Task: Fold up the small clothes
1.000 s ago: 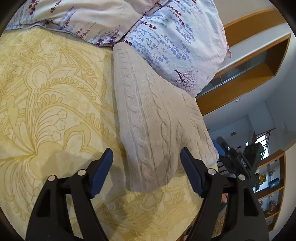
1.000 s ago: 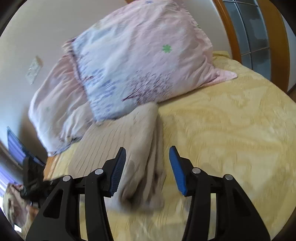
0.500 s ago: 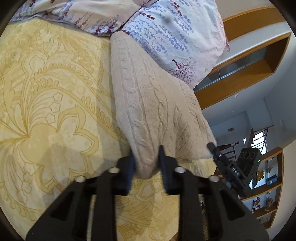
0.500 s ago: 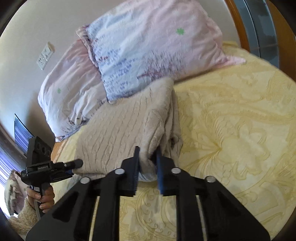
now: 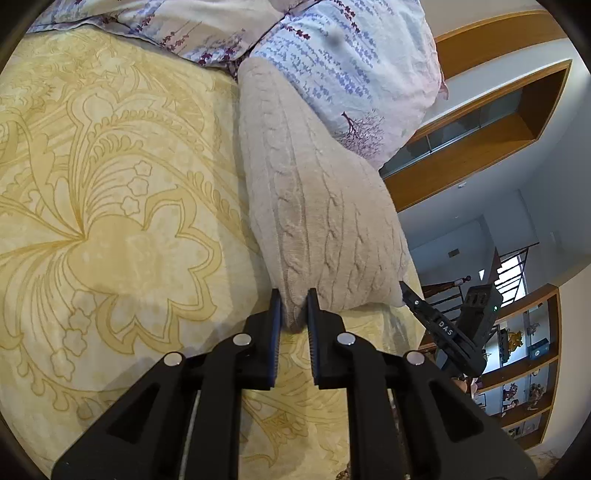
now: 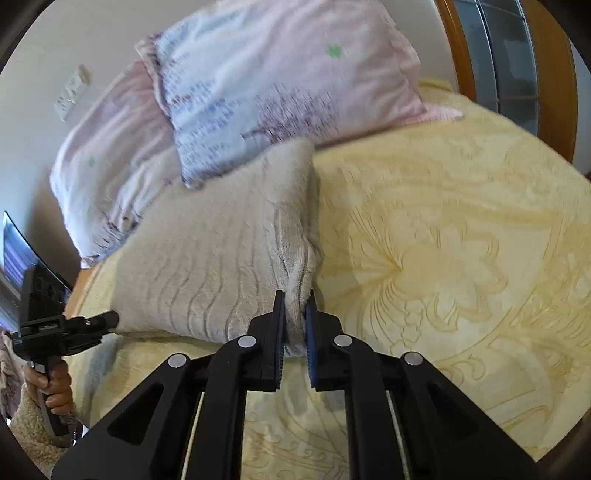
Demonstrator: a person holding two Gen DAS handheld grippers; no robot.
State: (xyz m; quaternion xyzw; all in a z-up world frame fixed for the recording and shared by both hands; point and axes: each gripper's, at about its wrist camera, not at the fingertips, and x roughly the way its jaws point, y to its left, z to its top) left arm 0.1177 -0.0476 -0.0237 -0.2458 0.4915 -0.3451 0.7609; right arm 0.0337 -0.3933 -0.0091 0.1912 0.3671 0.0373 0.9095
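Cable-knit sweater (image 5: 317, 206), beige and folded into a thick panel, lies on a bed between the two sets of tongs, its far end tucked against the pillows at 12 o'clock. The left tongs (image 5: 293, 308) pinch a near corner of the knit, jaws drawn narrow with a fold of fabric bunched between the blue pads. The right tongs (image 6: 294, 314) grip the opposite near corner (image 6: 295, 295) the same way, jaws nearly together on a wad of layered cloth. In the right wrist view the sweater (image 6: 221, 251) stretches toward 9 o'clock, where the left tongs (image 6: 107, 319) meet its far corner, the person's left hand (image 6: 55, 384) wrapped round the handle below. In the left wrist view the right tongs (image 5: 413, 299) touch the sweater's corner at 3 o'clock.

Beneath the garment spreads a yellow bedspread (image 5: 110, 221) woven with large floral scrolls, seen also in the right wrist view (image 6: 443, 258). Two pillows in pale pink and blue with a lavender-sprig print lean at the head of the bed: one (image 5: 351, 62) just behind the sweater, another (image 5: 166, 22) toward 11 o'clock. The right wrist view, slightly blurred, shows the same pillows (image 6: 277, 74) and (image 6: 114, 155). A wooden headboard frame (image 6: 554, 74) rises at 1 o'clock, and wooden shelves with small ornaments (image 5: 524, 347) stand at 4 o'clock in the left wrist view.
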